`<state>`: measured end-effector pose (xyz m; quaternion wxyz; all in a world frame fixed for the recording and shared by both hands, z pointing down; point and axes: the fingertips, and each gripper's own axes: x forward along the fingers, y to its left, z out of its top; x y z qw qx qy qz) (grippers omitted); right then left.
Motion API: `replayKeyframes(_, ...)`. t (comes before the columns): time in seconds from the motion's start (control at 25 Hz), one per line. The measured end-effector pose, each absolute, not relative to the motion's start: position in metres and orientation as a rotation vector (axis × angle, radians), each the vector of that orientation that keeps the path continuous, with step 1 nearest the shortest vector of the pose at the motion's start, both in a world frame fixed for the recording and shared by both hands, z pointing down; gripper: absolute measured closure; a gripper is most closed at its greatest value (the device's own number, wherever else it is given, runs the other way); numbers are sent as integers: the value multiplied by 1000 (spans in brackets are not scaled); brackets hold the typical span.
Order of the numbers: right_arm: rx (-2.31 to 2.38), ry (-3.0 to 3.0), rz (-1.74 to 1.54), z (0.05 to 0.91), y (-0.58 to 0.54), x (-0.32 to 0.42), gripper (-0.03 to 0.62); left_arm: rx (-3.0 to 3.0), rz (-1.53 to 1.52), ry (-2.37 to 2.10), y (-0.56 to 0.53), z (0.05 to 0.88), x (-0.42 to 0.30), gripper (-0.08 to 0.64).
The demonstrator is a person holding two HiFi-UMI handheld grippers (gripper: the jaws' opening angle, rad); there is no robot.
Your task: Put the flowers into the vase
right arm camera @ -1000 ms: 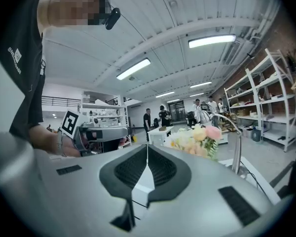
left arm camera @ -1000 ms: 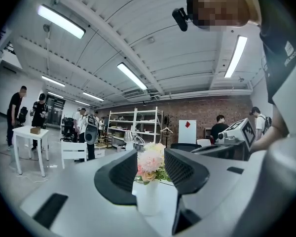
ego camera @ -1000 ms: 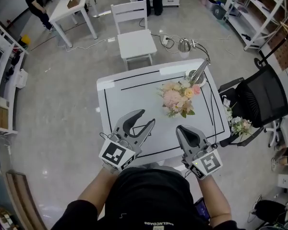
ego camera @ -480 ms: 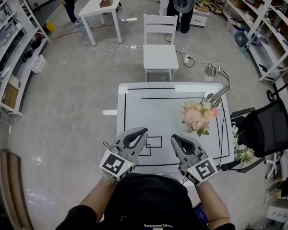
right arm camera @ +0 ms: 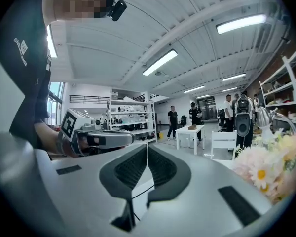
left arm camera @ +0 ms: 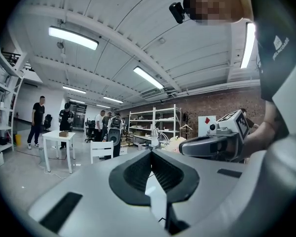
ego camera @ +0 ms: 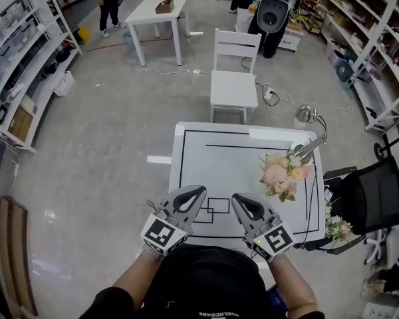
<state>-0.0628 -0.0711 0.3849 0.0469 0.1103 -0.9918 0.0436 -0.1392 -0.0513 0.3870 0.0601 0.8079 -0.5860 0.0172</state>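
A bunch of pink, cream and yellow flowers (ego camera: pixel 282 177) stands at the right side of the white table (ego camera: pixel 213 158); what is under the blooms is hidden from above. The same flowers (right arm camera: pixel 269 169) fill the right edge of the right gripper view. My left gripper (ego camera: pixel 198 193) is at the table's near edge, shut with nothing between its jaws (left arm camera: pixel 151 152). My right gripper (ego camera: pixel 236 199) is beside it, a hand's width to the right, also shut and empty (right arm camera: pixel 147 146). Both point roughly level across the table, well short of the flowers.
A silver desk lamp (ego camera: pixel 307 145) leans over the flowers. A black office chair (ego camera: pixel 369 195) stands off the table's right edge with a second small bunch of flowers (ego camera: pixel 336 228) on it. A white chair (ego camera: pixel 234 85) stands behind the table. Shelving lines both sides, and people stand far back.
The left gripper's jaws have gone from open to shut, with nothing in them. Both grippers have swung across the near table edge and now sit closer together.
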Motion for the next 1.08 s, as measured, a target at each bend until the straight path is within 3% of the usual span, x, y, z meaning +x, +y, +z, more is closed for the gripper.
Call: replayKeyframes(1.08, 361, -2990, 121, 393, -71, -49, 581, 2428, 85, -1750, -53, 397, -135, 554)
